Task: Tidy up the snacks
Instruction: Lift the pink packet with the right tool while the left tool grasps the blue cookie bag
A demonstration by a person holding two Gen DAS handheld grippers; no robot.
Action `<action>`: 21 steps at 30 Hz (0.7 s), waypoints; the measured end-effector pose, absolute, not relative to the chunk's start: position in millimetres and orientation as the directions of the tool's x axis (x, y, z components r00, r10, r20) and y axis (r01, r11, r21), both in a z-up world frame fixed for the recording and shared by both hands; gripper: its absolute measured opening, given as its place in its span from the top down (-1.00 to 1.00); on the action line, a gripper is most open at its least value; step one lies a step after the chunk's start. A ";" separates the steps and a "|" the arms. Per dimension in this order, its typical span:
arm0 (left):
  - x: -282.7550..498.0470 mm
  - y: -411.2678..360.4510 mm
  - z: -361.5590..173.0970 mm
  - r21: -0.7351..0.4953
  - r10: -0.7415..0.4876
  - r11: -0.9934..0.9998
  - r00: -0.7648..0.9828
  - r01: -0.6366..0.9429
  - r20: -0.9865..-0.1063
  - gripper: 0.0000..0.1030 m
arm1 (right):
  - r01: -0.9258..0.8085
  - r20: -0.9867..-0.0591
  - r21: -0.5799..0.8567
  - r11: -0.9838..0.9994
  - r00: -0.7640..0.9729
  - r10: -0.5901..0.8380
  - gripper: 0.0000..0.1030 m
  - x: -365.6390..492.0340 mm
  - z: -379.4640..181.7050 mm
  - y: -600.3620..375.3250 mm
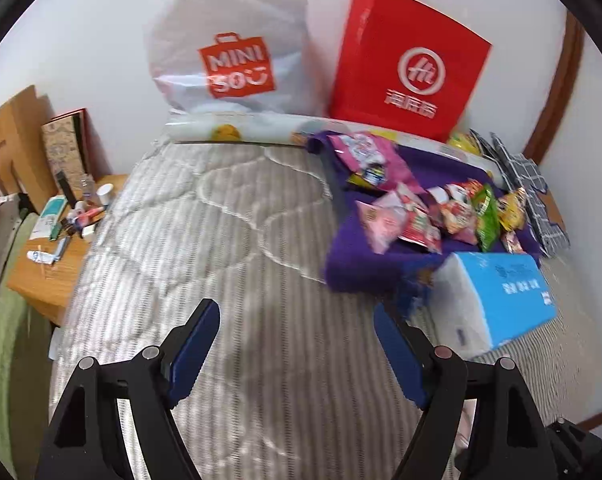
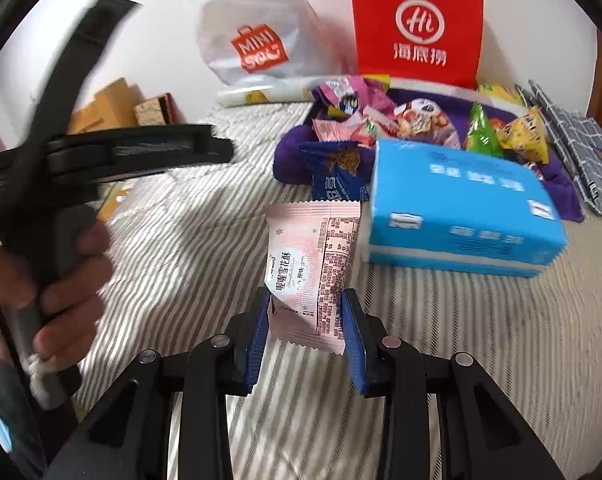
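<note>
1. The right gripper (image 2: 305,322) is closed on a pink snowflake-pastry packet (image 2: 313,268), which stands in the lower middle of the right wrist view. Its blue pads press the lower part of the packet from both sides, and the packet seems lifted off the striped bed cover (image 2: 461,340).
2. The left gripper (image 1: 297,344) is open and holds nothing. It is over bare cover in the lower part of the left wrist view.
3. The other snack packets (image 1: 441,212) lie mixed on a purple cloth (image 1: 353,268) at the right of that view, behind a blue tissue pack (image 1: 501,300).
4. I judge that the step in hand is carrying the pink packet to its place. Keep the squeeze light, because the pastry inside probably breaks easily.
5. Carry it over the tissue pack, not against it.
6. The grip is low on the wrapper, so the top may flop. Move slowly and set it down flat.
</note>
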State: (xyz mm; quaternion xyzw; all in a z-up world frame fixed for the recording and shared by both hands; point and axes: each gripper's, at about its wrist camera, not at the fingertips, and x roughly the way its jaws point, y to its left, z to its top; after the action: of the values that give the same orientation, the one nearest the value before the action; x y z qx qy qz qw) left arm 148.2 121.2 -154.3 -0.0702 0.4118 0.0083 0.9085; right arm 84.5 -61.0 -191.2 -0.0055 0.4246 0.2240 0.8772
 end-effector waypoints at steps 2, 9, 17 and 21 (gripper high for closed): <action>151.1 108.1 -156.3 -0.107 -0.042 0.993 0.660 -0.058 -0.750 -0.51 | -0.394 -0.736 0.179 0.901 0.555 0.389 0.31 78.0 -185.9 -75.3; 176.2 72.0 -177.9 -0.150 -0.095 0.988 0.627 -0.035 -0.773 -0.51 | -0.327 -0.693 0.198 0.924 0.620 0.368 0.31 58.6 -167.9 -151.1; 197.5 67.7 -195.0 -0.306 -0.225 0.951 0.605 -0.033 -0.764 -0.13 | -0.139 -0.722 0.133 0.981 0.664 0.192 0.31 77.4 -190.6 -231.4; 202.6 65.2 -197.3 -0.354 -0.271 0.935 0.598 -0.022 -0.754 0.33 | -0.052 -0.747 0.145 0.988 0.649 0.144 0.31 91.7 -210.1 -260.3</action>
State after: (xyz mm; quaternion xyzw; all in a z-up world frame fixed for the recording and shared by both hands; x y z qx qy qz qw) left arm 202.6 65.2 -197.3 -0.1660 0.4428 -0.0709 0.8783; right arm 91.7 -260.3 -210.1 0.0551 0.4156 0.0541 0.9063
